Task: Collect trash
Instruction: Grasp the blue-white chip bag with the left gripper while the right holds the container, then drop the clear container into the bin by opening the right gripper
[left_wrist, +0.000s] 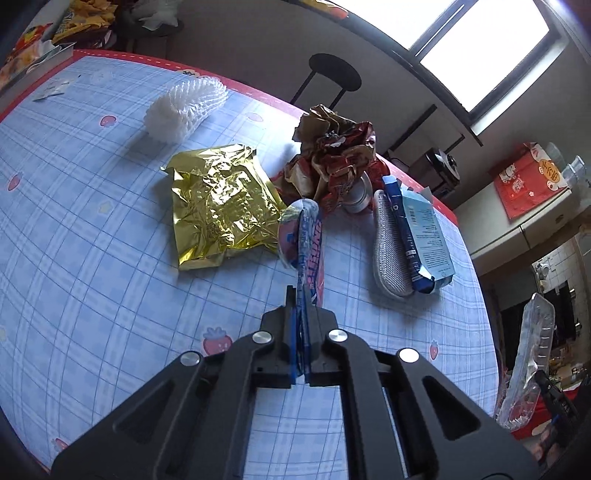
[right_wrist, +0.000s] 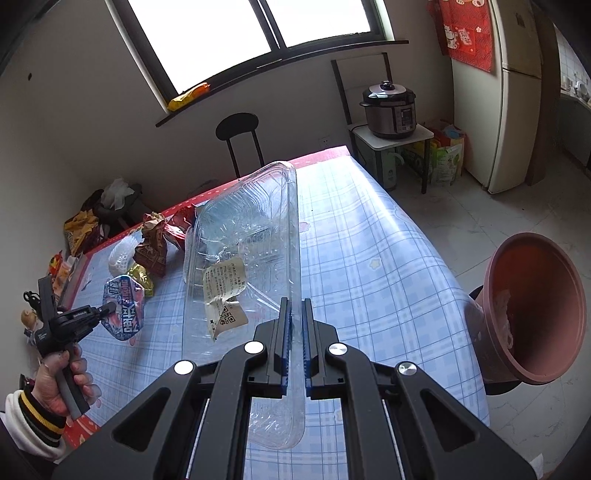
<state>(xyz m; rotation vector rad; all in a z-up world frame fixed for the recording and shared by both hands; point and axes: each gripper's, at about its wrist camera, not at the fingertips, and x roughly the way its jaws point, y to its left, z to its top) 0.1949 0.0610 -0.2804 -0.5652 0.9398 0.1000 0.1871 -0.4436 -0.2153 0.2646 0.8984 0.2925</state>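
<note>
My left gripper (left_wrist: 303, 295) is shut on a blue and pink printed lid (left_wrist: 304, 240) and holds it edge-on above the table; it also shows in the right wrist view (right_wrist: 123, 308) with the left gripper (right_wrist: 107, 309) on it. My right gripper (right_wrist: 294, 306) is shut on a clear plastic clamshell box (right_wrist: 243, 236) with a white label, held above the table; it shows at the right edge of the left wrist view (left_wrist: 532, 362). A terracotta-coloured bin (right_wrist: 535, 306) stands beside the table on the right.
On the blue checked tablecloth (left_wrist: 92, 240) lie a gold foil bag (left_wrist: 221, 206), a white foam fruit net (left_wrist: 184, 107), crumpled brown-red wrappers (left_wrist: 332, 155), a silver pouch (left_wrist: 389, 251) and a blue packet (left_wrist: 424, 232). A black stool (right_wrist: 238, 133) stands behind the table.
</note>
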